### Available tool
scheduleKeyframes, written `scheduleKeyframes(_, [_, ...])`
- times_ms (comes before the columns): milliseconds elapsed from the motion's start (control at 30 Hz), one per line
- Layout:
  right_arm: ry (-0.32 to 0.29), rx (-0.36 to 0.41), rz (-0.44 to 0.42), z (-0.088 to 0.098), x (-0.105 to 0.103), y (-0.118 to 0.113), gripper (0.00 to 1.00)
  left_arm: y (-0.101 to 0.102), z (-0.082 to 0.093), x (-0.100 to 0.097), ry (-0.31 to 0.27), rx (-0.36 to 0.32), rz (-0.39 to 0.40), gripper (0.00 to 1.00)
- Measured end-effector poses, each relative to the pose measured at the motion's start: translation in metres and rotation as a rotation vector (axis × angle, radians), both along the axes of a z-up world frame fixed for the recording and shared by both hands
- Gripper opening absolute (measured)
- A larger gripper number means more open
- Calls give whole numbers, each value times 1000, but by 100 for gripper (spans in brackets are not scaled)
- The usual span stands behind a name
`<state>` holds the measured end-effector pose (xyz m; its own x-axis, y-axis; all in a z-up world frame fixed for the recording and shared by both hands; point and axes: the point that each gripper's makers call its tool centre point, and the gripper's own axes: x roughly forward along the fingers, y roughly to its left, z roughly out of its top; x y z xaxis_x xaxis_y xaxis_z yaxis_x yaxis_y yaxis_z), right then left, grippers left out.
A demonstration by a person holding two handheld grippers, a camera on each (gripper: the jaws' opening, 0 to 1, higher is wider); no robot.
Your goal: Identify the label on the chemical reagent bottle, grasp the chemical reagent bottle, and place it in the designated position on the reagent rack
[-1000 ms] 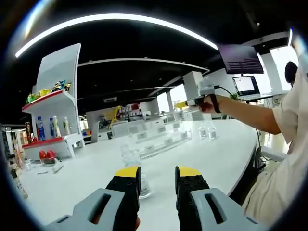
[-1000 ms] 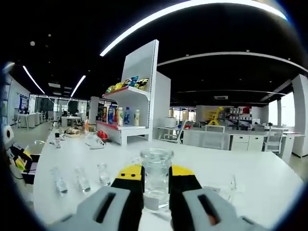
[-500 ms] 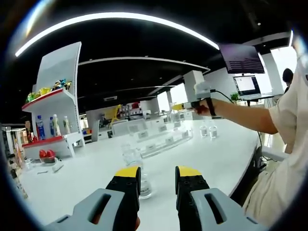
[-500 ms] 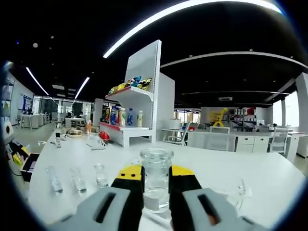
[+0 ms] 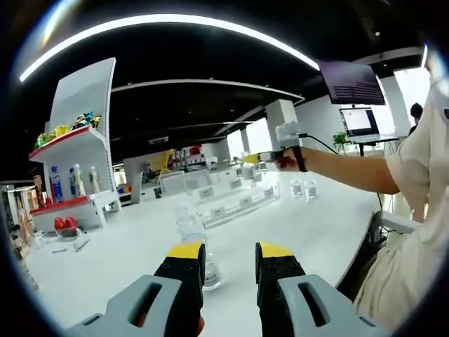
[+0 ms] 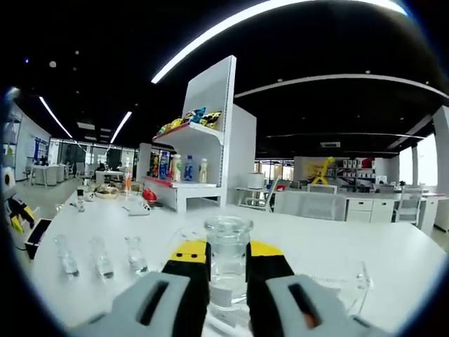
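Note:
In the right gripper view my right gripper (image 6: 228, 254) is shut on a clear glass reagent bottle (image 6: 228, 232) with a round stopper, held upright above the white table (image 6: 393, 253). A clear acrylic reagent rack (image 6: 347, 284) lies just beyond and below it. In the left gripper view the right gripper (image 5: 261, 157) hovers over the labelled tiers of the rack (image 5: 235, 202), held by a person's outstretched arm. My left gripper (image 5: 231, 253) is open and low over the table; a second clear bottle (image 5: 191, 230) stands just ahead of its left jaw.
Three small clear bottles (image 6: 98, 256) stand in a row on the table; two (image 5: 302, 188) sit right of the rack. A white shelf unit (image 6: 200, 151) with drinks and snacks stands behind. A monitor (image 5: 349, 86) and laptop (image 5: 359, 122) are at the right, near the table's curved edge.
The right gripper has carried its bottle leftward in the left gripper view, over the rack. In the right gripper view the rack has come closer. The left gripper has stayed put.

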<state>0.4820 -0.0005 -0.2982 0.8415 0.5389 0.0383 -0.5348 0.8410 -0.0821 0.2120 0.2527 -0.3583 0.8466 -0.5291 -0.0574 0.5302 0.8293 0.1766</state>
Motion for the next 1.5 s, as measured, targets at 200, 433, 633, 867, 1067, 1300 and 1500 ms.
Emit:
scheduleKeyframes(200, [9, 3, -29, -9, 14, -1, 19, -5, -2, 2, 7, 5, -11, 30])
scheduleKeyframes(433, [10, -9, -33, -22, 23, 5, 19, -7, -2, 3, 0, 7, -11, 30])
scheduleKeyframes(633, [-9, -22, -35, -27, 31, 4, 19, -9, -2, 2, 1, 10, -16, 30])
scheduleKeyframes(867, [-18, -19, -25, -32, 34, 7, 19, -10, -3, 4, 5, 13, -15, 30])
scheduleKeyframes(1067, [-23, -12, -32, -37, 41, 9, 19, -10, -3, 5, 7, 14, -15, 30])
scheduleKeyframes(1300, [-1, -7, -40, -47, 47, 8, 19, -10, -4, 7, 12, 19, -17, 30])
scheduleKeyframes(1500, [9, -1, -41, -54, 53, 8, 19, -9, -6, 9, 17, 19, -15, 30])
